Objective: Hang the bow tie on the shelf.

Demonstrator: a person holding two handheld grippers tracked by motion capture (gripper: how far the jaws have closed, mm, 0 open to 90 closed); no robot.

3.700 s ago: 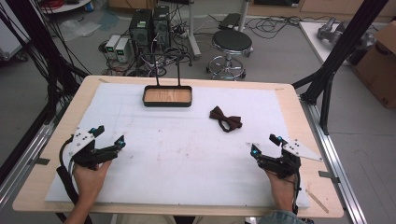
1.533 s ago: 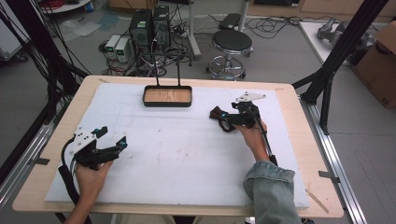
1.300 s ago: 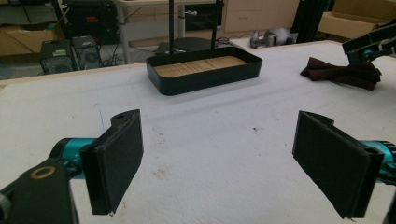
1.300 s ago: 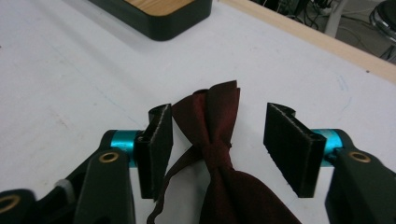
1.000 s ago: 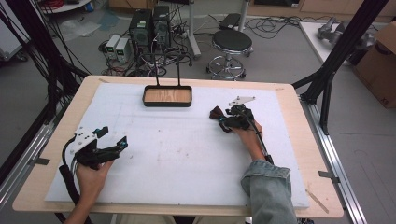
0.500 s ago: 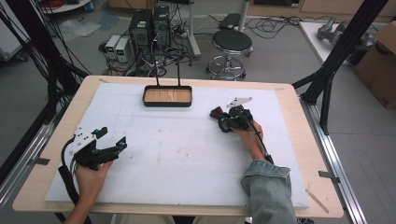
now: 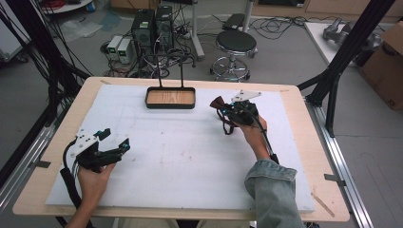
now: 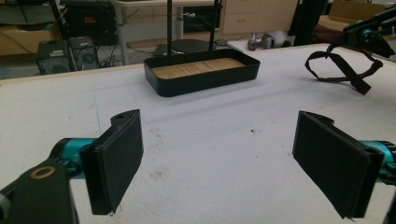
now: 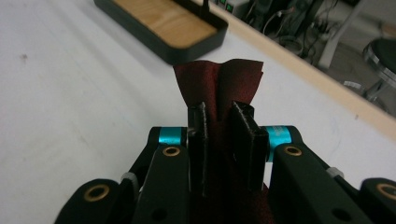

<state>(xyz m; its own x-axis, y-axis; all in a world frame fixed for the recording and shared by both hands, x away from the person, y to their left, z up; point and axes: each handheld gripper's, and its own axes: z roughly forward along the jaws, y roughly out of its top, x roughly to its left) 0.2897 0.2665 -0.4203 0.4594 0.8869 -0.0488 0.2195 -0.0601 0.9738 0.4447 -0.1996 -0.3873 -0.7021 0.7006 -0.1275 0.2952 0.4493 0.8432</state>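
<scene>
From the high view, the right gripper pinches a dark red bow tie, whose strap hangs in a loop below the jaws. The black tray with its wooden floor sits just to that gripper's left, near the far edge of the white mat. The left gripper rests well apart, jaws spread and holding nothing.

In the left gripper view, the spread pads frame bare mat; the tray stands ahead of them, and the bow tie's strap dangles off to the right.

In the right gripper view, the jaws are pressed onto the middle of the bow tie, whose fabric fans out beyond the tips. The tray lies ahead and to the left.

The step appears to be carrying the grasped tie; the next move likely calls for a short swing leftward over the tray rim, lifting the strap clear. The path between looks open, though the tray's upright rods stand at its far side.
</scene>
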